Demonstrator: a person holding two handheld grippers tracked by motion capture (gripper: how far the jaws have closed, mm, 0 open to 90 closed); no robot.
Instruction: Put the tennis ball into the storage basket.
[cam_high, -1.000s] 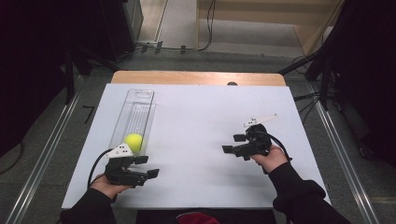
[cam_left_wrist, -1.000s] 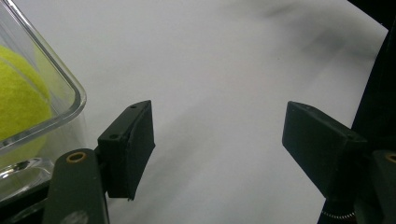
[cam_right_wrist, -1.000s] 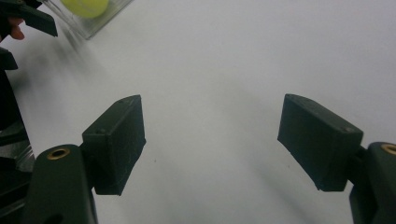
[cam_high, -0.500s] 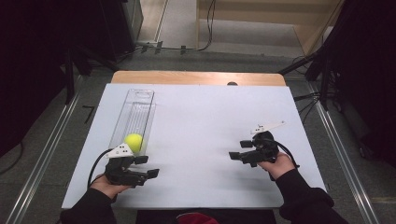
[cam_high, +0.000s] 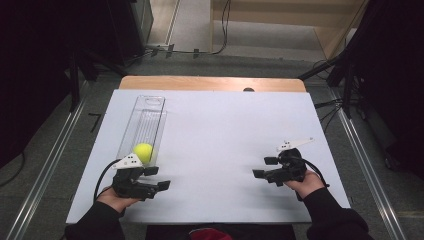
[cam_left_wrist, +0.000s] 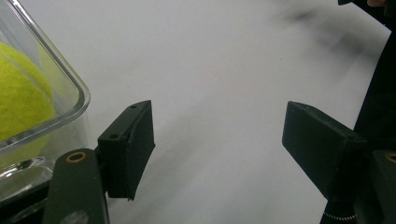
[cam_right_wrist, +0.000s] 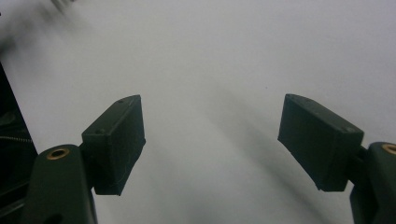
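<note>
Both hand-held grippers, left (cam_high: 159, 179) and right (cam_high: 264, 167), rest spread and empty on the white counter (cam_high: 220, 140), so nothing looks begun; the likely next move is reaching the yellow-green tennis ball (cam_high: 143, 152) sitting in the near end of the long clear plastic tray (cam_high: 145, 120), just beside the left one.

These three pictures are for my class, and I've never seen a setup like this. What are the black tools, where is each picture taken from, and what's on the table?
A person sits at a white table, holding black two-jaw tongs in each hand: the left tongs and the right tongs. One picture looks down from above. The other two come from cameras riding on each tool, looking along its jaws. Both are open and hold nothing. On the table lies a long clear container with a yellow tennis ball inside, just beside the left tongs.
</note>
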